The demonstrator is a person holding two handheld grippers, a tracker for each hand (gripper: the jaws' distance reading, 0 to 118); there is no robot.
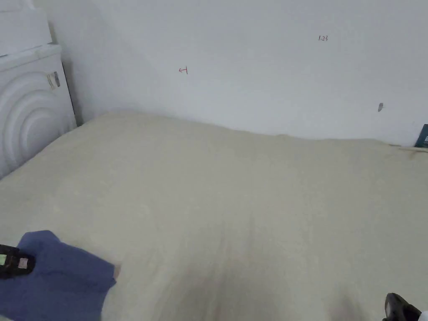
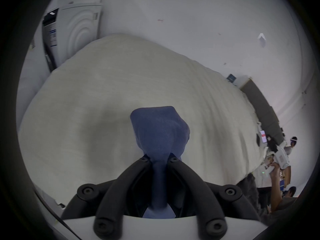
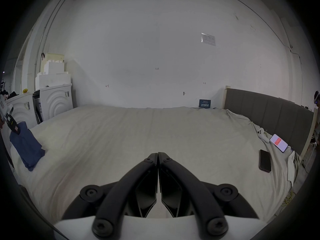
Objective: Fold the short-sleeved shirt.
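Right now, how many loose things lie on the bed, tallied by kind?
Blue shirt: 1
Phones, one dark, one lit: 2
White controller: 1
Total: 4
The left hand-held gripper grips the shirt; the right hand-held gripper is shut, holding nothing.

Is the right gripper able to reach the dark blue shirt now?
Probably yes. The right gripper is shut and holds nothing, and bare cream bed sheet lies between it and the dark blue shirt, held by the left gripper.
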